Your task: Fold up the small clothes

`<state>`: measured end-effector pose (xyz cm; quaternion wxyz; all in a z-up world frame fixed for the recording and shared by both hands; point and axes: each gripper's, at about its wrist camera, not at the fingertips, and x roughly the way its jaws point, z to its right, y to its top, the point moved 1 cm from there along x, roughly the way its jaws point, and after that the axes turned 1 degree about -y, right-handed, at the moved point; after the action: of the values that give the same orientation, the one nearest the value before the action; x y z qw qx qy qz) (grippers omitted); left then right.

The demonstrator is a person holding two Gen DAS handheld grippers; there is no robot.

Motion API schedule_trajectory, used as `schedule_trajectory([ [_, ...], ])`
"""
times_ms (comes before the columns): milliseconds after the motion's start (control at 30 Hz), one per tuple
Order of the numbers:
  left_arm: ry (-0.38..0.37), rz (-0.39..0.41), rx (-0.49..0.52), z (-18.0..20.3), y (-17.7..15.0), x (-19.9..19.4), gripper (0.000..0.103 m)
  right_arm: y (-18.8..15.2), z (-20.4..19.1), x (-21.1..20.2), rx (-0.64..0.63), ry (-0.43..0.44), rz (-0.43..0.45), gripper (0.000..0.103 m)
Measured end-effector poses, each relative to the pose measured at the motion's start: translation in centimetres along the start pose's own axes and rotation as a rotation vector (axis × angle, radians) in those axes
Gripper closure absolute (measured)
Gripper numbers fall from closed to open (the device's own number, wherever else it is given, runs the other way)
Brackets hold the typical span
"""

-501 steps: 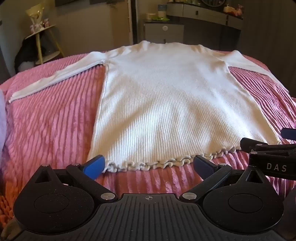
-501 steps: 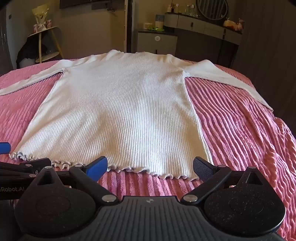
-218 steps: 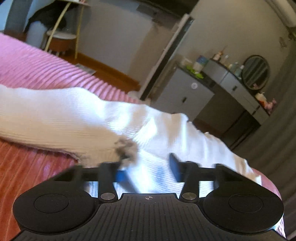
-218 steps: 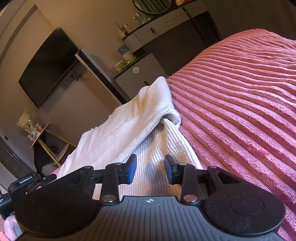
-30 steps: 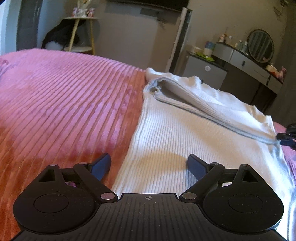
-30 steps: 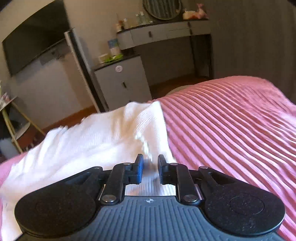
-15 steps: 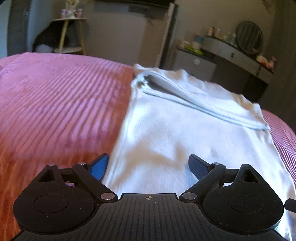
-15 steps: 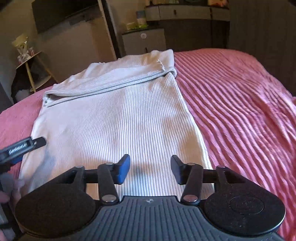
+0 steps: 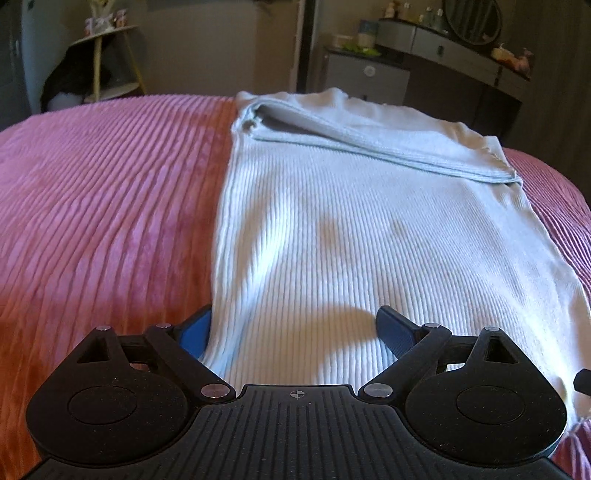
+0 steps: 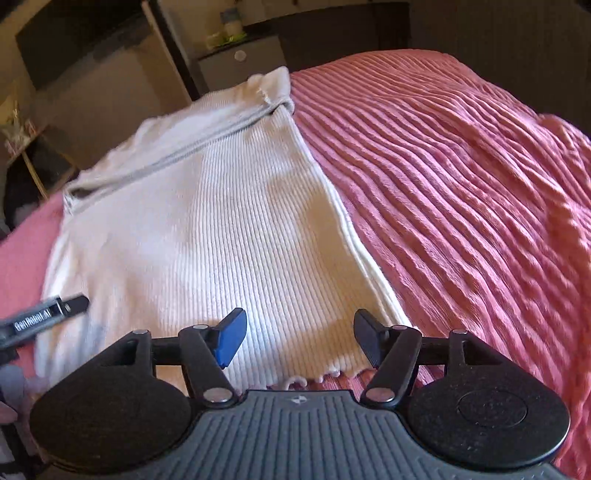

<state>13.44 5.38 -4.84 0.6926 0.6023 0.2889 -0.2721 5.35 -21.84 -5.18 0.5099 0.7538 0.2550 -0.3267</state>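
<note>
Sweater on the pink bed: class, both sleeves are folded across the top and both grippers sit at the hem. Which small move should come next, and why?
Probably lower both grippers onto the hem corners. The sweater lies flat, the left gripper is open, the right gripper is opening, and neither holds cloth.

Pink ribbed bedspread (image 9: pixel 110 206); grey cabinet (image 9: pixel 365 79), dresser with oval mirror (image 9: pixel 472 16), yellow-legged shelf (image 9: pixel 110 62) behind.

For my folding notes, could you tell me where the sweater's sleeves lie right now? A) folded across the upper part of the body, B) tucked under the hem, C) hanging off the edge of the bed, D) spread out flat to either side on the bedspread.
A: the sleeves lie in a band across the top of the sweater, with none on the bedspread.
</note>
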Motion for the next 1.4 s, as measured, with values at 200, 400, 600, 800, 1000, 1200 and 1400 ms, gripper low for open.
schedule_trajectory([
  [200, 0.024, -0.041, 0.041, 0.8, -0.7, -1.0, 0.007, -0.4, -0.1, -0.8, -0.013, 0.005, -0.009, 0.036],
  [400, 0.024, -0.073, 0.031, 0.9, -1.2, -1.8, 0.007, -0.6, -0.2, -1.1, -0.042, 0.018, -0.034, 0.031],
  [600, 0.025, -0.094, 0.051, 1.1, -1.7, -2.4, 0.007, -0.7, -0.4, -0.6, -0.061, 0.019, -0.072, 0.031],
  [800, 0.013, -0.11, 0.043, 0.9, -1.7, -2.3, 0.007, -0.8, -0.6, -0.2, -0.072, 0.011, -0.094, 0.03],
  [1000, -0.02, -0.102, 0.001, 0.5, -1.7, -2.7, 0.007, -0.7, 0.0, 0.2, -0.033, 0.038, -0.104, 0.03],
  [1200, -0.081, -0.072, -0.053, 0.0, -1.6, -3.6, 0.009, -0.4, 0.7, 0.1, 0.026, 0.073, -0.1, 0.03],
  [1400, -0.125, -0.067, -0.124, -1.3, -1.4, -4.5, 0.009, 1.4, 2.9, -1.4, 0.136, 0.191, -0.075, 0.039],
])
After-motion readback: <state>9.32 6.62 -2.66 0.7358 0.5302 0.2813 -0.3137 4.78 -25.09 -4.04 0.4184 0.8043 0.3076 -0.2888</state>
